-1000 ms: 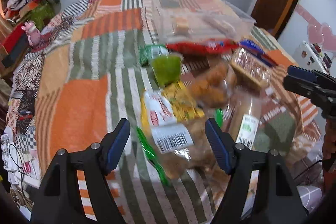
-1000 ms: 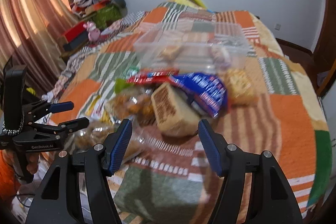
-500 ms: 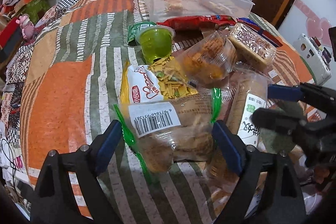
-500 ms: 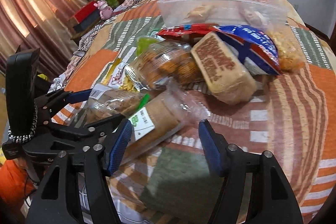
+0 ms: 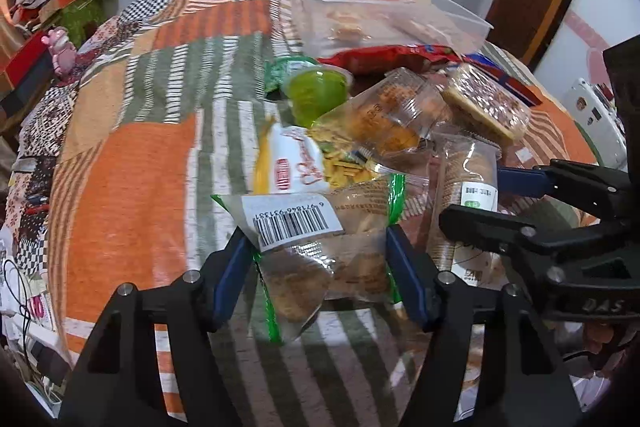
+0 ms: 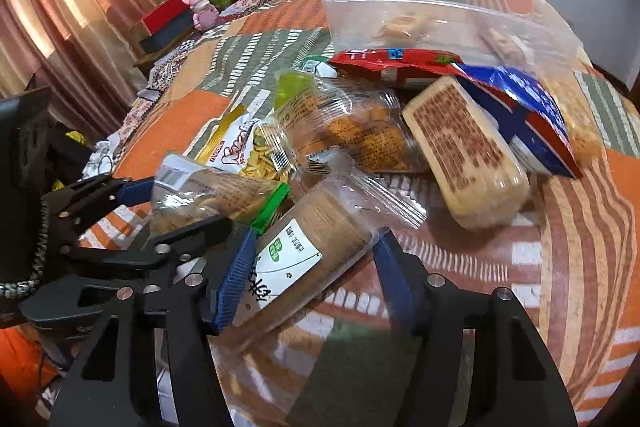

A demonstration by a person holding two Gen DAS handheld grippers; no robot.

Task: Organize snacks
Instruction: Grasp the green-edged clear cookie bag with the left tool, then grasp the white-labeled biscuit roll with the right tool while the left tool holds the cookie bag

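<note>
**Both claws closing on snack packets at the near edge of the bed**

While the snacks lie heaped on the patchwork bed (image 5: 132, 195), each claw works one packet. Left claw (image 5: 320, 267): jaws closing around the clear barcode-labelled biscuit bag (image 5: 320, 239), pads at its green-edged sides, seemingly pressing. Right claw (image 6: 312, 275): jaws closing on the long cracker sleeve (image 6: 316, 239) beside it; left pad touching, right pad just short. Both packets sit nearest, likely chosen first for that reason. Clear plastic tub (image 6: 440, 15) waits behind the pile, a few items inside — probably the destination.
</note>
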